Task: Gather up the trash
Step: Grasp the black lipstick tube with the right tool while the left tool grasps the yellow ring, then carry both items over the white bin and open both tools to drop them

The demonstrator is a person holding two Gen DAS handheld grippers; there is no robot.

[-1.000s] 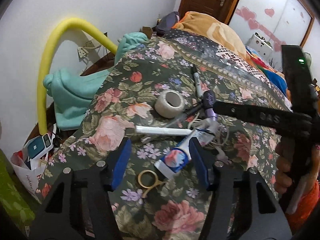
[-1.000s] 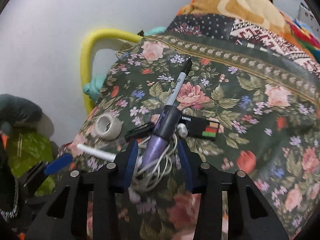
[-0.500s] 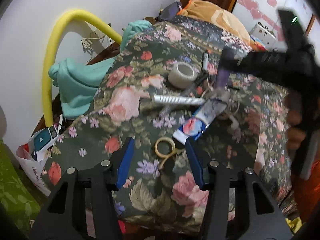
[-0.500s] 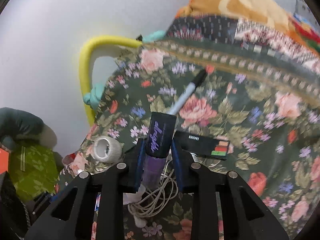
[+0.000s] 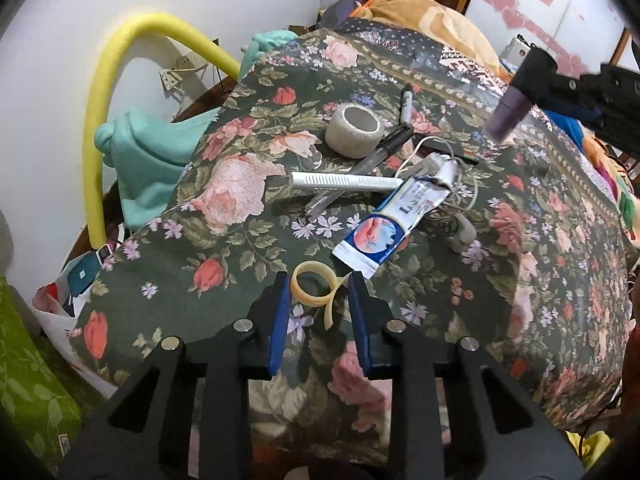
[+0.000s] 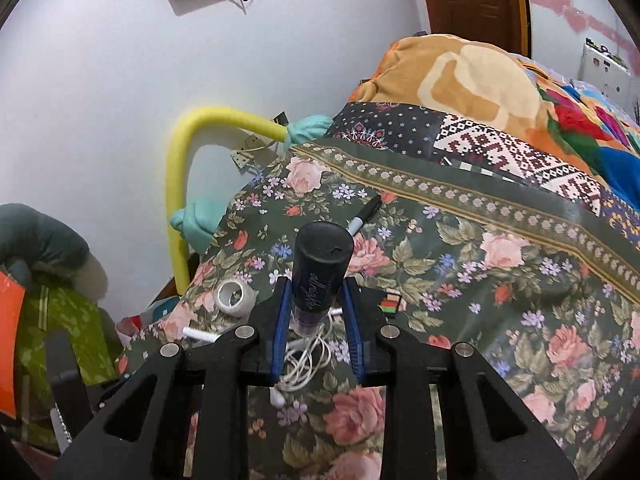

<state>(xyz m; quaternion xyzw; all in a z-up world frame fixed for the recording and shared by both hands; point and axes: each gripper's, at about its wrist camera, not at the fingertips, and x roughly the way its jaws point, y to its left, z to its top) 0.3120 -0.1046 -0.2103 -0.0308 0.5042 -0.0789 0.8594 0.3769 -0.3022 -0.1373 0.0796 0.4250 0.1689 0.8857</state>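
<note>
- since a second ago the right gripper (image 6: pixel 314 300) has lifted the purple bottle (image 6: pixel 318 276) off the tangle of white earphone cable (image 6: pixel 308 364), and the left gripper (image 5: pixel 319 304) has drawn back from the toothpaste tube (image 5: pixel 394 220) to the yellowish tape ring (image 5: pixel 314 284).
- floral bedspread (image 5: pixel 520 280) covers the bed; every loose item lies on it.
- yellow foam tube (image 5: pixel 100 128) arches against the wall beside a teal cloth (image 5: pixel 148 152).
- right gripper's blue pads are clamped on the purple bottle, black cap up, held clear above the bedspread.
- left gripper's jaws are closing, the tape ring between them, pads not yet pressing on it.
- toothpaste tube lies flattened just beyond the ring, its tail near the right-hand pad.
- white comb-like stick (image 5: pixel 344 180) lies crosswise, its end on the tube.
- roll of tape (image 5: pixel 354 130) stands farther back, pens (image 5: pixel 406 104) beside it.
</note>
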